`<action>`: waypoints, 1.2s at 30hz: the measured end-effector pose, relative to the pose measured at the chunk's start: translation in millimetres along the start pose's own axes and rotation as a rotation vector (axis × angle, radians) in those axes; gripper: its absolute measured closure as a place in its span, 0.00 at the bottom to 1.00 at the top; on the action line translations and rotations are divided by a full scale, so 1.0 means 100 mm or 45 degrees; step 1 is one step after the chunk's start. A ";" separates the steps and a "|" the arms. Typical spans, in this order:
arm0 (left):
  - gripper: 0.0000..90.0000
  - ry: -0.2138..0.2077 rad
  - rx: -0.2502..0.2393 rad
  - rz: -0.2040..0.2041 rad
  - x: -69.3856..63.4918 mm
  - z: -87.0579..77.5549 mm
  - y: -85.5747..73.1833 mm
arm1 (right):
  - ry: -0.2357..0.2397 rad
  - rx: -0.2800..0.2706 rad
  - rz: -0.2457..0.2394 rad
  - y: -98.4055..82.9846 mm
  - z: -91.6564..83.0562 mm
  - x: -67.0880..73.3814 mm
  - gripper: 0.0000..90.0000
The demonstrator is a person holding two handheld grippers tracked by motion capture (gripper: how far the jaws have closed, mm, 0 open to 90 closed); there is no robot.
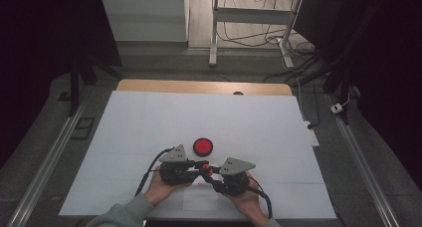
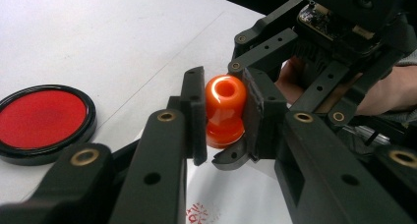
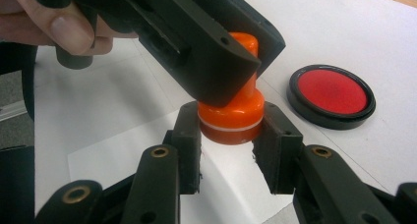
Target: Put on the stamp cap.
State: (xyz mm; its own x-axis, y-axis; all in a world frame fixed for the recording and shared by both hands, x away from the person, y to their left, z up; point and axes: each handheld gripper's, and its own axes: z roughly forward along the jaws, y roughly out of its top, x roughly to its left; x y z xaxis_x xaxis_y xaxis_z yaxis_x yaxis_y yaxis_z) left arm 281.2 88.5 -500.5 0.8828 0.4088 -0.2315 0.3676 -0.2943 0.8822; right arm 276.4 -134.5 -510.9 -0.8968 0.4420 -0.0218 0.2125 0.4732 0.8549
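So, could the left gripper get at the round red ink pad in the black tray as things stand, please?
Probably not yet: the left gripper is shut on the orange plastic stamp. Otherwise the round red ink pad lies close behind on the white table sheet, nothing between.

Glossy orange plastic stamp [image 2: 225,111]

A round red pad [image 1: 203,146] in a black rim lies on the white sheet [image 1: 149,127] near its middle. The sheet covers most of a wooden table [image 1: 149,84], whose bare far edge shows. Beyond it stand a white desk frame [image 1: 249,18] and loose cables [image 1: 259,38] on the floor; a white power strip [image 1: 312,136] lies at the sheet's right edge.
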 end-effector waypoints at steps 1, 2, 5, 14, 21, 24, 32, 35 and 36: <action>0.81 0.001 -0.001 0.000 0.00 0.00 0.00 | 0.000 -0.001 0.001 0.00 0.00 0.00 0.71; 0.81 0.001 -0.001 0.000 0.00 0.00 0.00 | 0.000 -0.001 0.001 0.00 0.00 0.00 0.71; 0.81 0.000 -0.006 0.000 0.00 -0.01 0.00 | 0.000 -0.004 0.003 0.00 0.00 0.00 0.70; 0.81 0.000 -0.018 0.002 -0.01 -0.01 0.00 | -0.008 -0.008 0.019 0.00 -0.01 -0.02 0.66; 0.81 -0.004 -0.023 0.007 -0.01 -0.02 0.01 | -0.002 -0.020 0.025 0.00 -0.02 -0.02 0.64; 0.81 -0.006 -0.028 0.004 0.00 -0.03 0.01 | -0.012 -0.010 0.021 0.00 -0.02 -0.02 0.63; 0.81 0.008 -0.044 -0.003 0.02 -0.07 0.02 | -0.006 -0.007 0.019 -0.01 -0.01 -0.02 0.62; 0.81 0.013 -0.047 -0.004 0.03 -0.08 0.02 | -0.009 -0.007 0.019 -0.02 -0.02 -0.03 0.60; 0.81 0.017 -0.046 -0.004 0.03 -0.09 0.02 | -0.017 -0.007 0.016 -0.02 -0.02 -0.03 0.60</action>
State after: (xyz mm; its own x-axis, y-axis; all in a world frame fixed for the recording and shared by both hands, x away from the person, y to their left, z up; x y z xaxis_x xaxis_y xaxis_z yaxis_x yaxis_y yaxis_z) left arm 282.4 96.8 -495.7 0.8777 0.4210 -0.2291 0.3594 -0.2617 0.8957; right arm 277.9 -138.3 -511.4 -0.8888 0.4580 -0.0179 0.2215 0.4633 0.8581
